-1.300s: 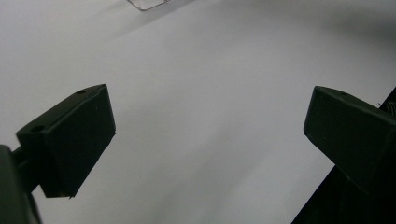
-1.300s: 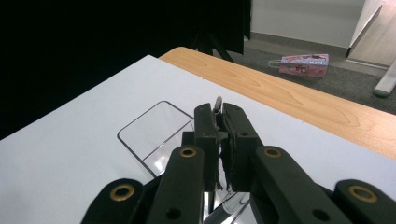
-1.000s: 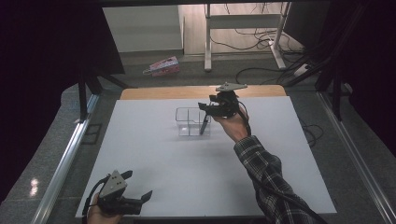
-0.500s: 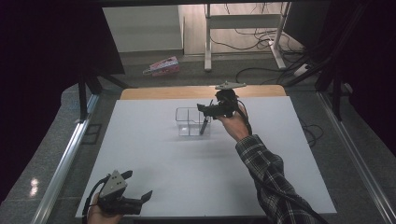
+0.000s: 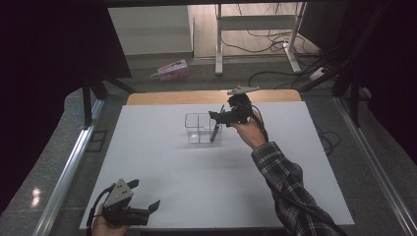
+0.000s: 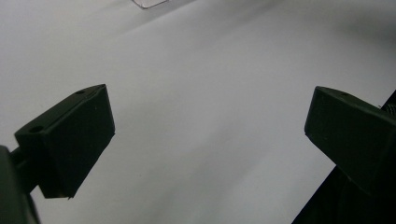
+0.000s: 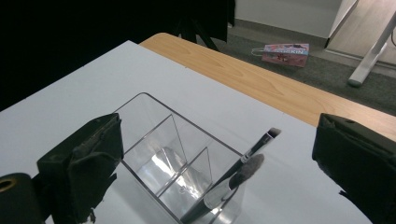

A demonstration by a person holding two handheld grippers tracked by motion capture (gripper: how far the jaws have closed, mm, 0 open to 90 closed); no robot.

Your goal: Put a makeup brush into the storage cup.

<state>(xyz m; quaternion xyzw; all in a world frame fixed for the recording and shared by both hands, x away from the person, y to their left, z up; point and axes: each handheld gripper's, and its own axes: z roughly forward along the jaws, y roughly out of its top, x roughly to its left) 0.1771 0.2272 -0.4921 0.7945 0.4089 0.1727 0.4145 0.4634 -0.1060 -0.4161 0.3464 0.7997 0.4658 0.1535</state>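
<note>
While the right gripper [image 5: 220, 116] hangs over the clear acrylic organizer [image 5: 202, 129] near the far middle of the white table [image 5: 196, 187], its jaws stand wide apart with nothing between them; the right gripper view shows both black jaws well clear of the makeup brush [image 7: 236, 175], so the brush looks released. That brush stands in the organizer's end compartment on the gripper's side, its bristled end down at the floor of the box and its handle leaning up and out over the rim; the long axis is tilted, not upright, and the tip points roughly toward the wooden table edge [image 7: 261, 86] beyond. From the right jaws the brush lies just ahead and below, between them in line but apart from both; any retreat would best go up and back along that lean, so the handle is not clipped and the light box not dragged. The left gripper [image 5: 142, 211] rests at the near left corner of the table, well apart from the organizer; its jaws too are spread over bare white surface, holding nothing; the right hand is by far the nearer one.
</note>
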